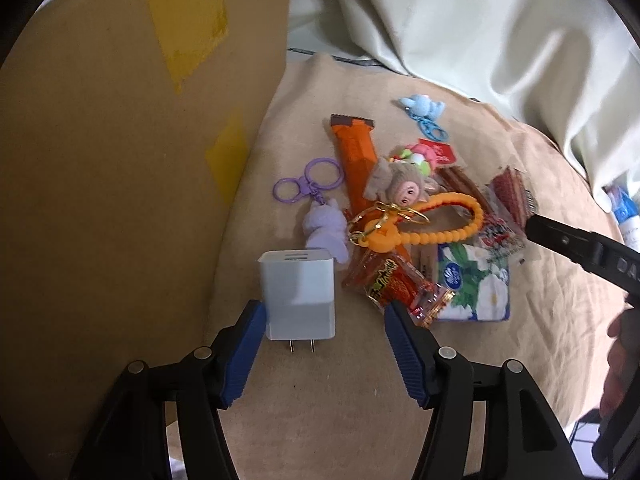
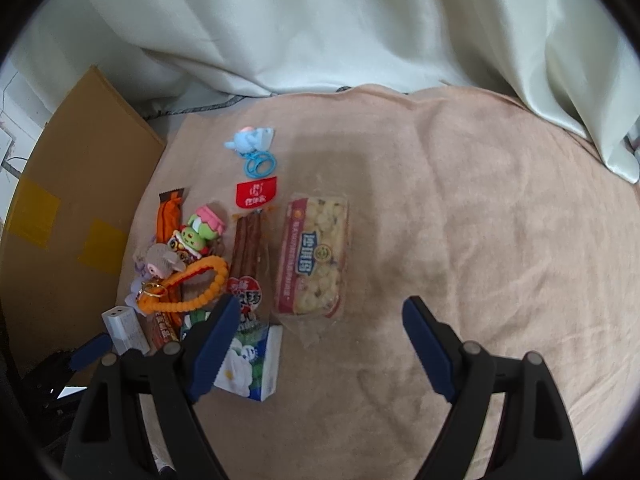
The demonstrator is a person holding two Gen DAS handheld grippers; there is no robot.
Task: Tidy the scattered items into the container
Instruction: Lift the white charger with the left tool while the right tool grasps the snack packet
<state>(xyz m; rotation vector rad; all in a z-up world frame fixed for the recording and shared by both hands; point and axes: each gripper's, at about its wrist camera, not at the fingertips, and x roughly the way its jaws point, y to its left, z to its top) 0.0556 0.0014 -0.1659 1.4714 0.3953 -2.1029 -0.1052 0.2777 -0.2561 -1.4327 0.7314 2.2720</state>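
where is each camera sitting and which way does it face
Left wrist: on the left gripper, looking forward and down at the white charger beside the cardboard box; its open blue fingers, the right gripper and a hand show.
Right wrist: on the right gripper, above the beige towel; open fingers show.
Shared: charger, tissue pack, orange bead strap.

Left gripper (image 1: 324, 332): jaws spread wide, black arms angled inward, blue ribbed pads (image 1: 244, 354) facing each other. It is held low and tilted downward, with nothing clamped between the pads.

Right gripper (image 2: 320, 340): jaws also spread wide, blue pads (image 2: 428, 346) well apart, nothing held. It is raised and points forward and down.

In the left wrist view, the right gripper enters from the right edge as a black tip (image 1: 560, 236). A hand (image 1: 622, 356) grips the body behind it.
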